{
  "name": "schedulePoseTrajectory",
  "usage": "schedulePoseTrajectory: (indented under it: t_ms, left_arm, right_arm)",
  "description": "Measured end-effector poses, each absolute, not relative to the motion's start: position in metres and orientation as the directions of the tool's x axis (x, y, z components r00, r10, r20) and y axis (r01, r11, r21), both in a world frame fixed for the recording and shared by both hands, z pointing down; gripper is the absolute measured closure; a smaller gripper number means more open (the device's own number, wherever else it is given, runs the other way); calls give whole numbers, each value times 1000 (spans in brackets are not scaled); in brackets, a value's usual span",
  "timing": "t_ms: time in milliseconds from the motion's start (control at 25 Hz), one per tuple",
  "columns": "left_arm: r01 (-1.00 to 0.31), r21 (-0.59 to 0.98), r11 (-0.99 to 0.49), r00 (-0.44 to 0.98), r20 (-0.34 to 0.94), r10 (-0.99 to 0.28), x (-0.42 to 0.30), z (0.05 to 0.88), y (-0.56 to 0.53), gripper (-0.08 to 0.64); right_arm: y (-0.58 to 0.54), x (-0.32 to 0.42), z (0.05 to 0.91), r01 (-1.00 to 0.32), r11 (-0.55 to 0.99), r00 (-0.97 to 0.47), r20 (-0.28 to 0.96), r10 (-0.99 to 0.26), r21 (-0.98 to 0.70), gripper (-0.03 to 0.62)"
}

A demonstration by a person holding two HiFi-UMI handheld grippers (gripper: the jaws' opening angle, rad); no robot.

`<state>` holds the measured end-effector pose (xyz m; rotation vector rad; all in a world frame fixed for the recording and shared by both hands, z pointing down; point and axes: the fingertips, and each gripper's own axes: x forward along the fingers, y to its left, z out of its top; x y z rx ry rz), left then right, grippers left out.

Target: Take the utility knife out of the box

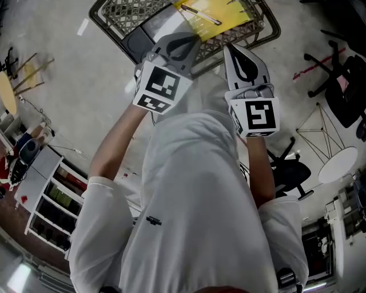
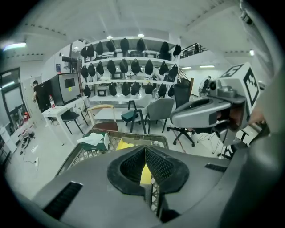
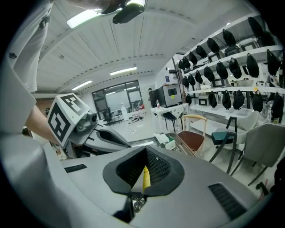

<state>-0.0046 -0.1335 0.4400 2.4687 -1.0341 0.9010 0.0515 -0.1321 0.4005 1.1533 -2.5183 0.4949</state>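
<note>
A wire mesh box (image 1: 260, 28) stands on the floor ahead of me, with a yellow sheet (image 1: 226, 17) lying in it. On the sheet rests a thin long object (image 1: 200, 14); I cannot tell if it is the utility knife. My left gripper (image 1: 183, 40) hangs over the box's near rim, its jaws shut with nothing between them (image 2: 146, 153). My right gripper (image 1: 231, 52) is beside it at the same rim, its jaws also together and empty (image 3: 144, 156). The left gripper view shows the box (image 2: 80, 153) just below and the right gripper (image 2: 200, 113) alongside.
A green carton topped with white paper (image 2: 95, 139) lies in the box's far corner. Chairs (image 2: 158, 111), a white table (image 2: 58, 111) and shelves of dark bags (image 2: 124, 67) stand beyond. A low shelf unit (image 1: 48, 200) is at my left and a black office chair (image 1: 343, 86) at my right.
</note>
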Motion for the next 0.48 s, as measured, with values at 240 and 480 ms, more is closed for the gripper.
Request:
schedulePoseTrajectory:
  t_ms: [240, 480]
  left_arm:
    - [-689, 28, -724, 521, 713, -468, -1, 489, -156, 557]
    - [-621, 1, -784, 508, 762, -401, 2, 531, -177, 555]
  right_arm:
    - [-148, 55, 438, -764, 616, -625, 455, -634, -191, 594]
    - [-160, 53, 469, -764, 607, -627, 475, -617, -220, 594]
